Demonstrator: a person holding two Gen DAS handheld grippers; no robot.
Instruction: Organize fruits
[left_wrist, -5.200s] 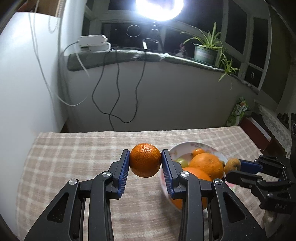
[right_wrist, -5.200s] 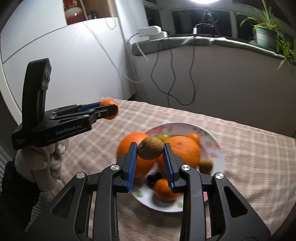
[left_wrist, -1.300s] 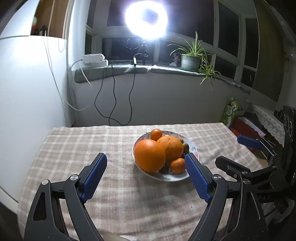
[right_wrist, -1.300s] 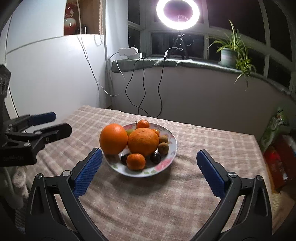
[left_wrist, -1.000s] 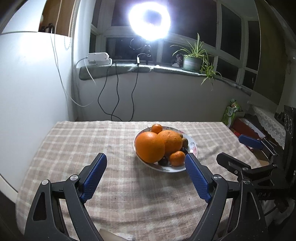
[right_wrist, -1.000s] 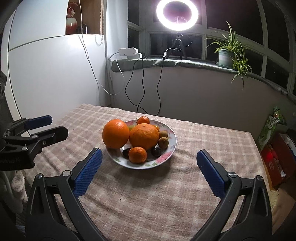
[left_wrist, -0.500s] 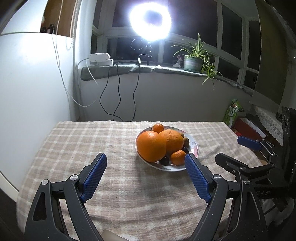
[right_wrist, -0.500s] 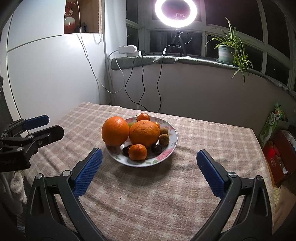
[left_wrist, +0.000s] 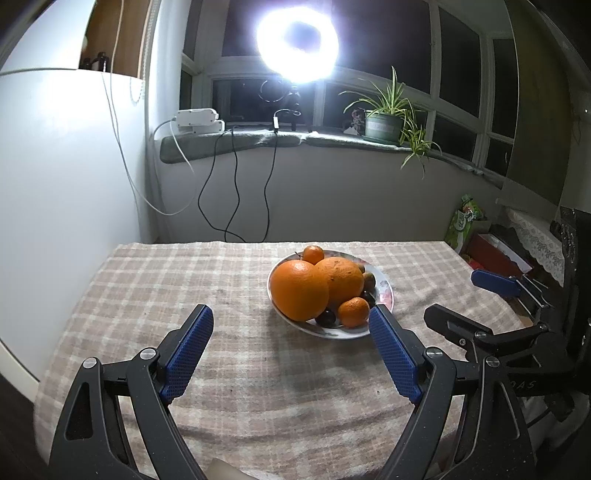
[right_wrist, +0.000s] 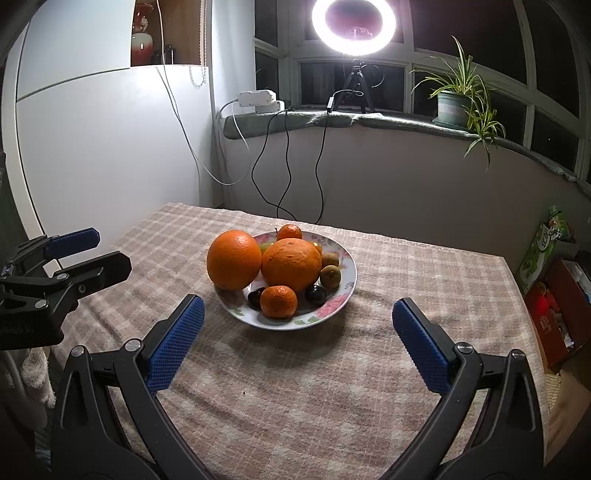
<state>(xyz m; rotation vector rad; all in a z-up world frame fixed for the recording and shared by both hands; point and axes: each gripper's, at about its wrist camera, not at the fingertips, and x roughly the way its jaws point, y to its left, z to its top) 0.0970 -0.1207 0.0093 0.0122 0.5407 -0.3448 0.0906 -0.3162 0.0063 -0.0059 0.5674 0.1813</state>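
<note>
A floral plate (left_wrist: 387, 291) (right_wrist: 343, 295) stands on the checked tablecloth, piled with fruit. Two big oranges (left_wrist: 300, 290) (right_wrist: 233, 264) lie side by side on it, with small mandarins (right_wrist: 279, 301), kiwis (right_wrist: 330, 276) and dark plums (right_wrist: 315, 294) around them. My left gripper (left_wrist: 291, 347) hangs open and empty short of the plate, above the cloth. My right gripper (right_wrist: 295, 338) is also open and empty, back from the plate's near rim. Each gripper shows at the edge of the other's view: the right one (left_wrist: 476, 306), the left one (right_wrist: 92, 251).
The table (right_wrist: 332, 387) carries a beige checked cloth. A white wall panel (right_wrist: 92, 147) stands at the left. Behind are a sill with a ring light (right_wrist: 354, 26), cables (right_wrist: 288, 173) and a potted plant (right_wrist: 456, 99). Bags and boxes (right_wrist: 554, 280) sit on the floor at right.
5.2 s ago the left gripper held an orange and the right a kiwi; both fruits now lie on the plate. Both grippers have opened and drawn back. Over the last second, hardly any movement.
</note>
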